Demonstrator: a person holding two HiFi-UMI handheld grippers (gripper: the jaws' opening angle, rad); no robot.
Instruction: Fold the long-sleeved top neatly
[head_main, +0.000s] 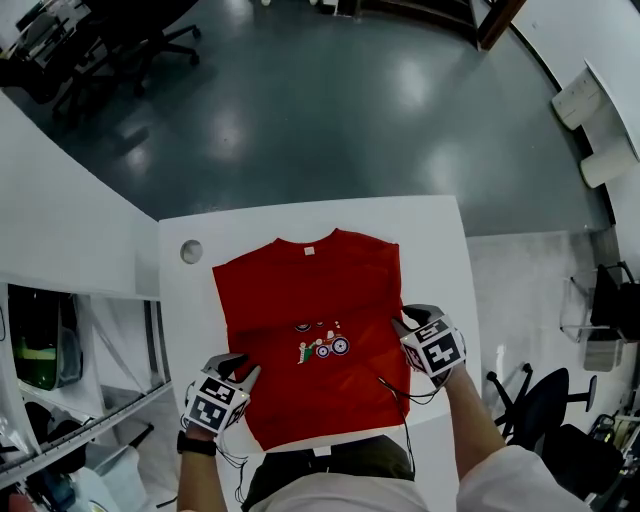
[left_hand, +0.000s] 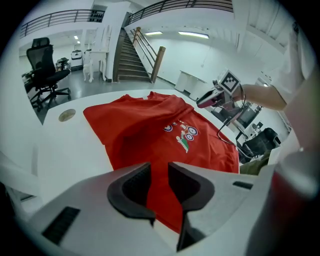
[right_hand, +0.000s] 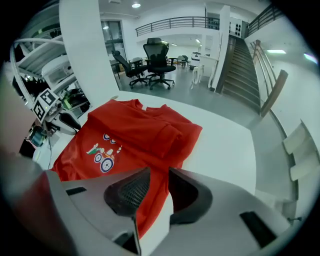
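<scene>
Nearest the person, the left gripper (head_main: 245, 368) hovers over the top's left edge near the hem (head_main: 320, 435), jaws slightly spread, pinching nothing. The right gripper (head_main: 405, 322) sits at the right edge, jaws likewise parted and empty. The red long-sleeved top (head_main: 310, 300) lies flat on the white table (head_main: 430, 230), sleeves apparently folded in already. Its long axis runs away from the person, collar (head_main: 308, 245) farthest. The next move likely calls for pinching both hem corners and carrying them toward the collar.

No legible text anywhere. The red top (head_main: 305, 330) has a small cartoon print (head_main: 322, 346) and a white neck label (head_main: 309, 251), neither readable.
</scene>
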